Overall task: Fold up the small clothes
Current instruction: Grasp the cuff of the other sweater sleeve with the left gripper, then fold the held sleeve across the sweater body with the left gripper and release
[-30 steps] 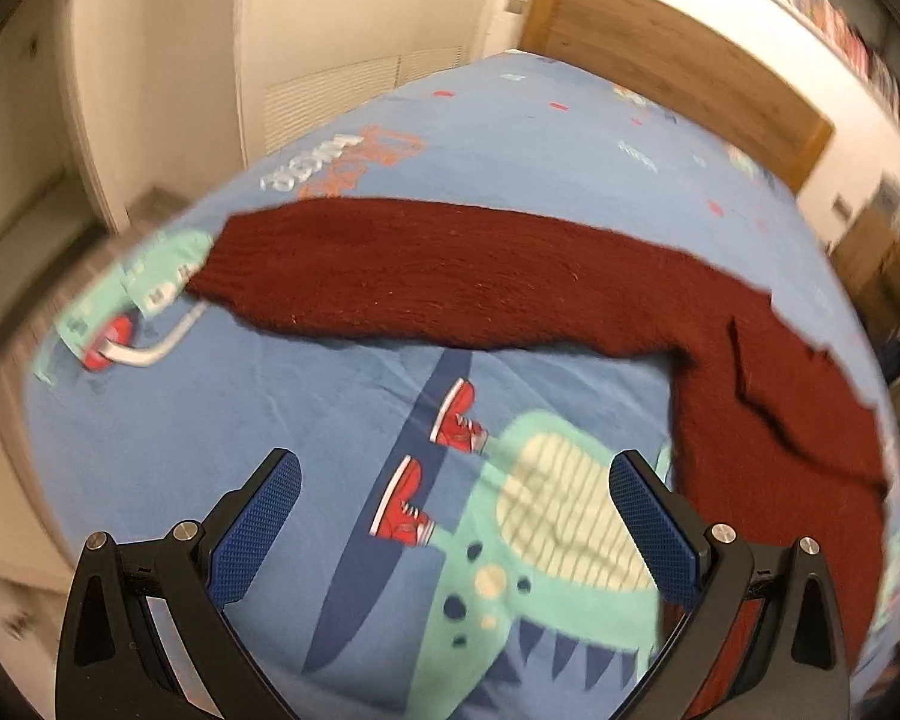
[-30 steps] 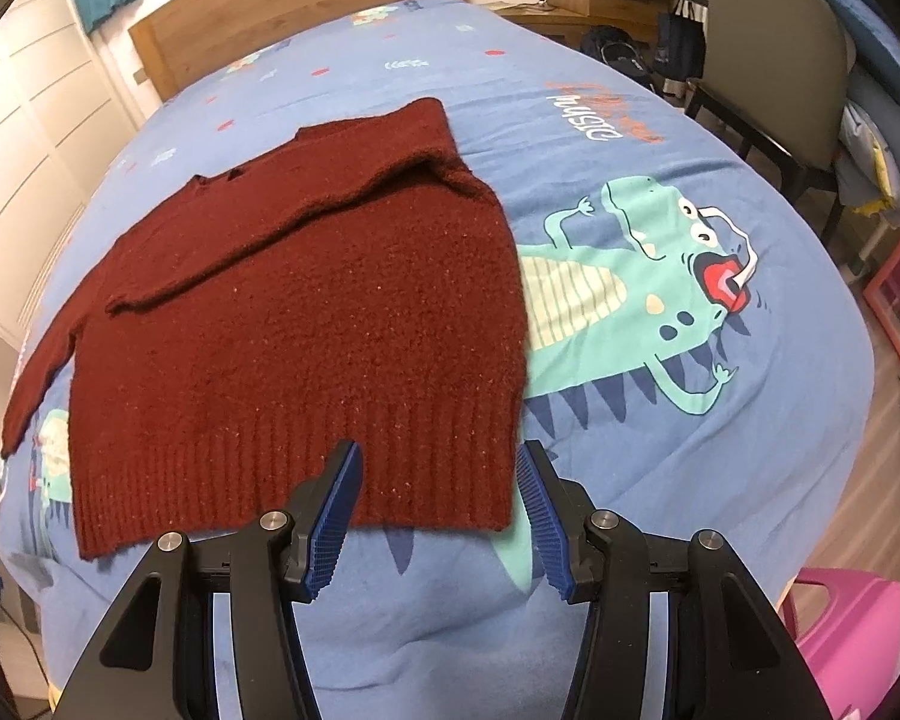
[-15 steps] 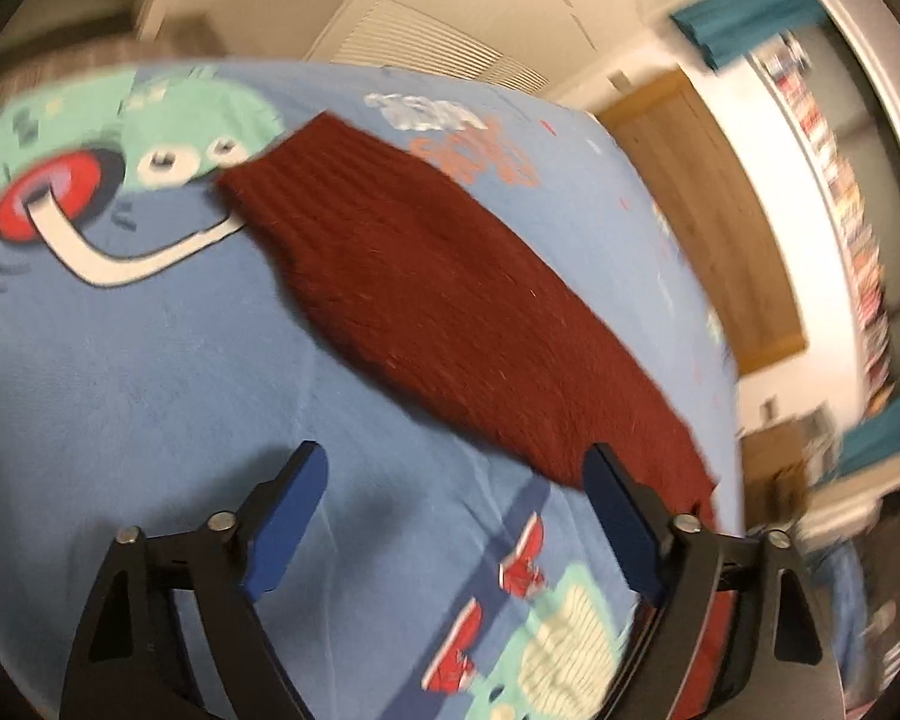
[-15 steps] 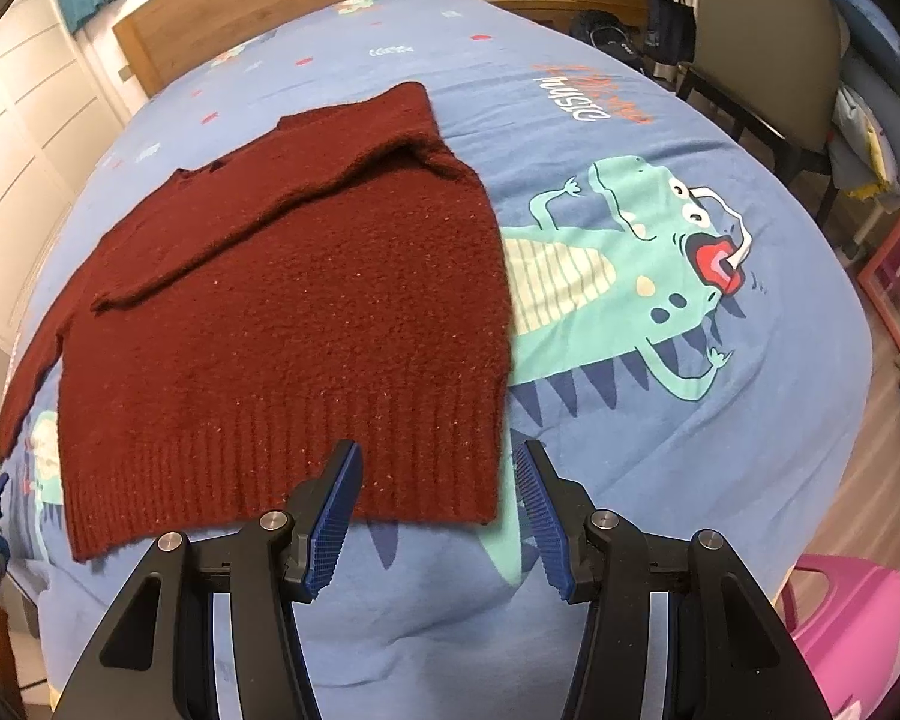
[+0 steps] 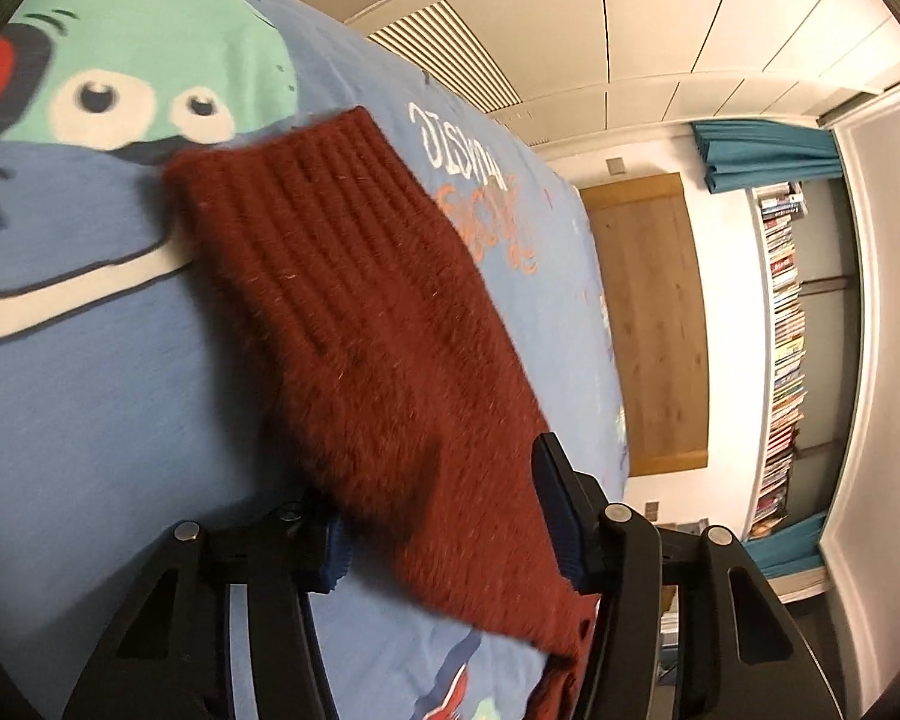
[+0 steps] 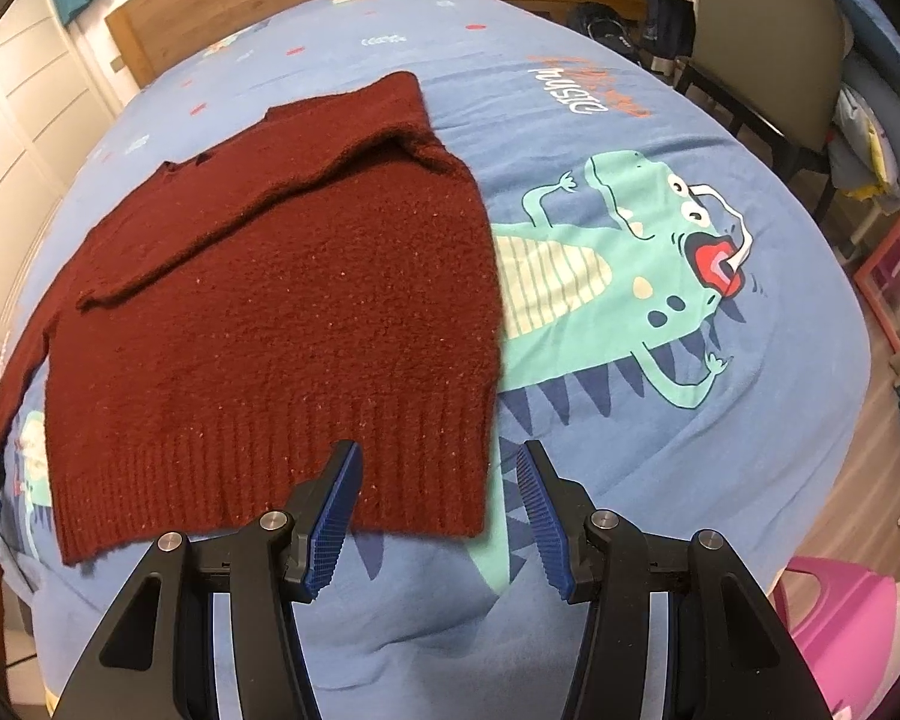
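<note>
A dark red knitted sweater (image 6: 282, 312) lies flat on the blue dinosaur bedspread (image 6: 660, 450), one sleeve folded across its chest. Its other sleeve (image 5: 378, 324) stretches out to the left, ribbed cuff at the far end. My left gripper (image 5: 444, 516) is open, tilted, with its jaws on either side of that sleeve, which lies between them and hides part of the left finger. My right gripper (image 6: 441, 516) is open and empty, just short of the sweater's ribbed hem near its right corner.
A wooden headboard (image 6: 258, 6) stands at the far end of the bed. A chair (image 6: 768, 42) and stacked things stand right of the bed, a pink bin (image 6: 840, 618) at the lower right. White wardrobe doors (image 5: 660, 30) and a bookshelf (image 5: 780, 360) show in the left wrist view.
My left gripper has swung left along the outstretched sleeve and closed in until the sleeve lies between its open jaws. My right gripper has crept slightly towards the hem.
</note>
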Tool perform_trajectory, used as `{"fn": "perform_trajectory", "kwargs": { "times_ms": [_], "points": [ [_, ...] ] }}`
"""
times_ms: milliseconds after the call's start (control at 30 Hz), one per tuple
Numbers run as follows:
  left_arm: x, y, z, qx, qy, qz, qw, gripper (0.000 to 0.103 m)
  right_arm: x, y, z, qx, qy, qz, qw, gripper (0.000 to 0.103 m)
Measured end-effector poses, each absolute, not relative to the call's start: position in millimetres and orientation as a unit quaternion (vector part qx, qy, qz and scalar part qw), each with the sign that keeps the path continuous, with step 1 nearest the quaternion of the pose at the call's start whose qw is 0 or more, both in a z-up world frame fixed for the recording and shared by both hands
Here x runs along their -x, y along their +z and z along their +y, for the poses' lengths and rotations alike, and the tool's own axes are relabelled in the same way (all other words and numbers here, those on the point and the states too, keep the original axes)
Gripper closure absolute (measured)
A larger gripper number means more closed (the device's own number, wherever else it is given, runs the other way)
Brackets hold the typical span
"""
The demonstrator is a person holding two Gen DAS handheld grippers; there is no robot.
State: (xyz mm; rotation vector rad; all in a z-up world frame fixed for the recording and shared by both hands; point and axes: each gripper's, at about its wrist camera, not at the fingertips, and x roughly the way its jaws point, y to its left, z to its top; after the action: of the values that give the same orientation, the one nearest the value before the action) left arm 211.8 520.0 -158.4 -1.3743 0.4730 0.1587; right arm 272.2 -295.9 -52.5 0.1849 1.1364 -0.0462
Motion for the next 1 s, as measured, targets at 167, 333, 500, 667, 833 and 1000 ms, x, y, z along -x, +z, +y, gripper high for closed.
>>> {"fn": "perform_trajectory", "kwargs": {
  "times_ms": [167, 333, 500, 667, 833, 1000],
  "points": [
    [-239.5, -163.9, 536.2, 0.640, 0.076, 0.218, 0.733, 0.077, -277.5, -56.7, -295.7, -0.089, -0.017, 0.541, 0.836, 0.048],
    [-251.9, -164.0, 540.4, 0.645, 0.088, 0.239, 0.721, 0.097, -281.3, -60.3, -299.5, -0.099, -0.012, 0.539, 0.836, 0.048],
    [-258.4, -150.1, 535.4, 0.643, 0.085, 0.229, 0.726, 0.098, -282.3, -67.1, -303.7, -0.112, 0.000, 0.539, 0.835, 0.048],
    [-275.4, -121.3, 521.6, 0.635, 0.059, 0.209, 0.741, 0.098, -282.8, -73.2, -311.9, -0.133, 0.011, 0.535, 0.834, 0.048],
    [-296.6, -88.4, 491.8, 0.633, 0.022, 0.194, 0.749, 0.098, -281.5, -74.7, -322.7, -0.154, 0.018, 0.525, 0.837, 0.048],
    [-321.3, -61.1, 460.1, 0.635, -0.015, 0.184, 0.750, 0.098, -277.4, -77.1, -335.9, -0.179, 0.022, 0.514, 0.839, 0.048]
  ]
}}
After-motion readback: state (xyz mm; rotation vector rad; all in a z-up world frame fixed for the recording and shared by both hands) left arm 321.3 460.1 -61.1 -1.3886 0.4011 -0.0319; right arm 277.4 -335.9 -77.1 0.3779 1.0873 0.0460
